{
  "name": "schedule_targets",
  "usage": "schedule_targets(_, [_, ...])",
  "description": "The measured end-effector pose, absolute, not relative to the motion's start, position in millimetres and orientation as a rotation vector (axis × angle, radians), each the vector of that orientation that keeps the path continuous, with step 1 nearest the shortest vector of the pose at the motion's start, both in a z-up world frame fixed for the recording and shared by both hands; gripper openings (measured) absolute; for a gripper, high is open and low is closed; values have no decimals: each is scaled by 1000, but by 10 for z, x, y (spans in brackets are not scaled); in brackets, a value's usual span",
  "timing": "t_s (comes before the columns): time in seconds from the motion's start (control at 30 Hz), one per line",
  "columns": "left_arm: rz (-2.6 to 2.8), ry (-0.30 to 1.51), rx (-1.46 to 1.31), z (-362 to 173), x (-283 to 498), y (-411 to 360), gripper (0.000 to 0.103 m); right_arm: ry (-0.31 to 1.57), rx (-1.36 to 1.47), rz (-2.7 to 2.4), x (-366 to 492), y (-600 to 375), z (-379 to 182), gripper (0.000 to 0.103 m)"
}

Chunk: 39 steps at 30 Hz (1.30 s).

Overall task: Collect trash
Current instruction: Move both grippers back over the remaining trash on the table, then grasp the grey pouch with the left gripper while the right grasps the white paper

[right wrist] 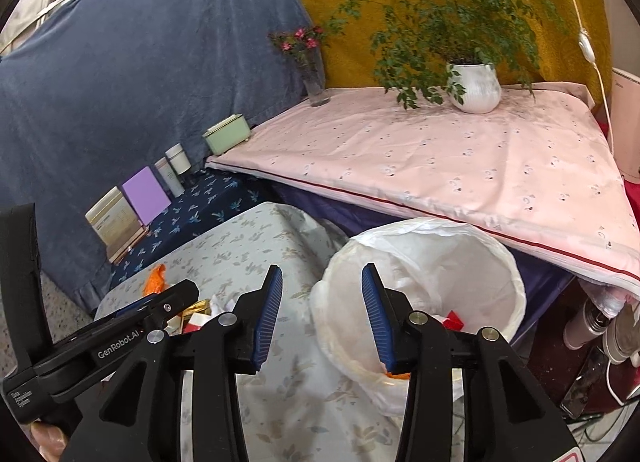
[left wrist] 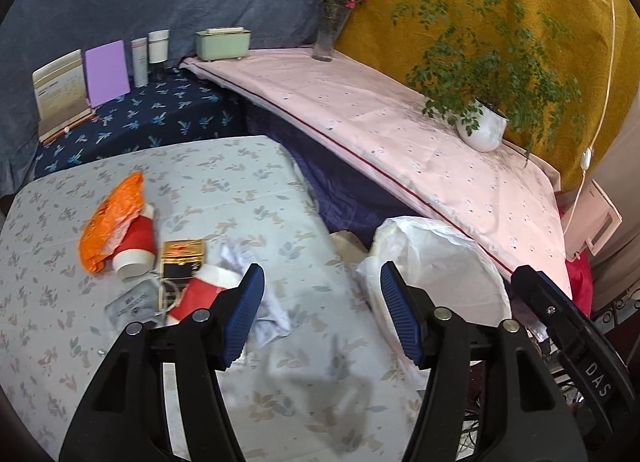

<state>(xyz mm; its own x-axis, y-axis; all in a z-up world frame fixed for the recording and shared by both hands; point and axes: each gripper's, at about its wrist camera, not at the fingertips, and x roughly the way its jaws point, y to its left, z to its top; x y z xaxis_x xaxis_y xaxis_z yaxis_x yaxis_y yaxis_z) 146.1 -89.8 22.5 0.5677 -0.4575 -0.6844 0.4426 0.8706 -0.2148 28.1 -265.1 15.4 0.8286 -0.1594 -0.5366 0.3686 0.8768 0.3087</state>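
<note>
Two fisheye views, each looking forward along a hand-held gripper, down at a cloth-covered desk.

The left wrist view looks from close above the desk, facing the blue backdrop, with the lined bin at its right. The right wrist view sits further right, close over that bin, facing the same way. Both share the desk, the bin, the pink-covered shelf and its potted plant; each view also catches the other gripper at its edge.
</note>
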Motion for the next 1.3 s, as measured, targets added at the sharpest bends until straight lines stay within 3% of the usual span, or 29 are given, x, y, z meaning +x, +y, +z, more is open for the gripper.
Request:
schedule_targets(0.77, [-298, 896, -112, -295, 1717, 460, 58, 629, 329, -131, 829, -1710, -38, 41])
schedule_targets(1.3, [-296, 1011, -110, -873, 1907, 649, 57, 752, 304, -96, 1342, -1421, -524, 41])
